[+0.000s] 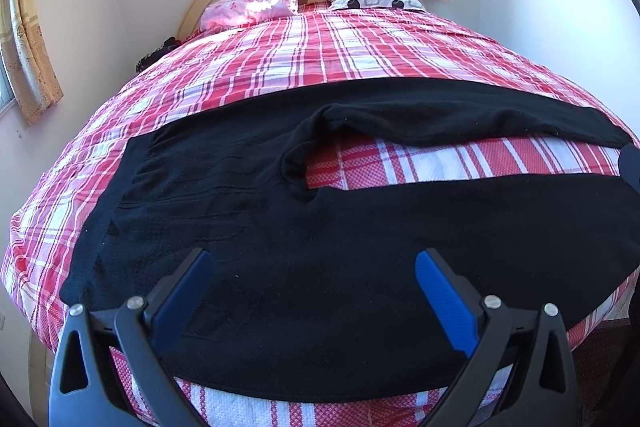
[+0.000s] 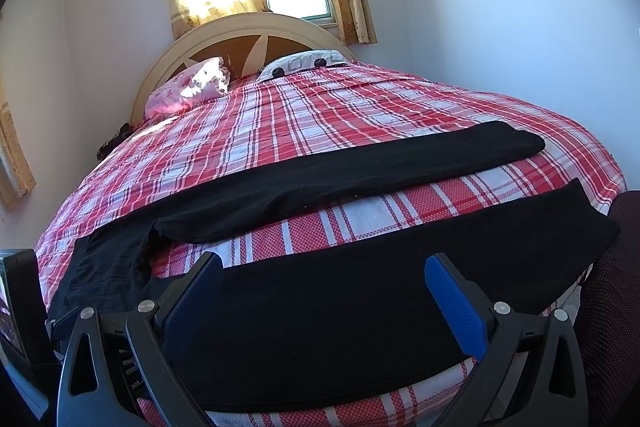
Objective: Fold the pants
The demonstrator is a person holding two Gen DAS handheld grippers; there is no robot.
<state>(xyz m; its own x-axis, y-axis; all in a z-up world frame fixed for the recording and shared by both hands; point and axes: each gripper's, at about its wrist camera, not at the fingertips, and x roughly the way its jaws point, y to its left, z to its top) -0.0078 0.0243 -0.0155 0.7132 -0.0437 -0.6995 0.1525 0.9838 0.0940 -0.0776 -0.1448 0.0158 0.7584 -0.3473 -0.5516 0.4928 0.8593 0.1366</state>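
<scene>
Pants [image 1: 360,247], black ones, are spread flat across the near end of our bed, on the red and white plaid bedspread [image 1: 280,59]. Waistband sits to the left, both legs run off to the right with a strip of plaid showing between them. We've got the left gripper [image 1: 314,267] over the hip area, fingers wide apart, nothing in them. Same deal with the right gripper [image 2: 324,271], spread apart and empty above the near leg. Pink pillow [image 2: 188,87] up by the headboard [image 2: 248,27].
</scene>
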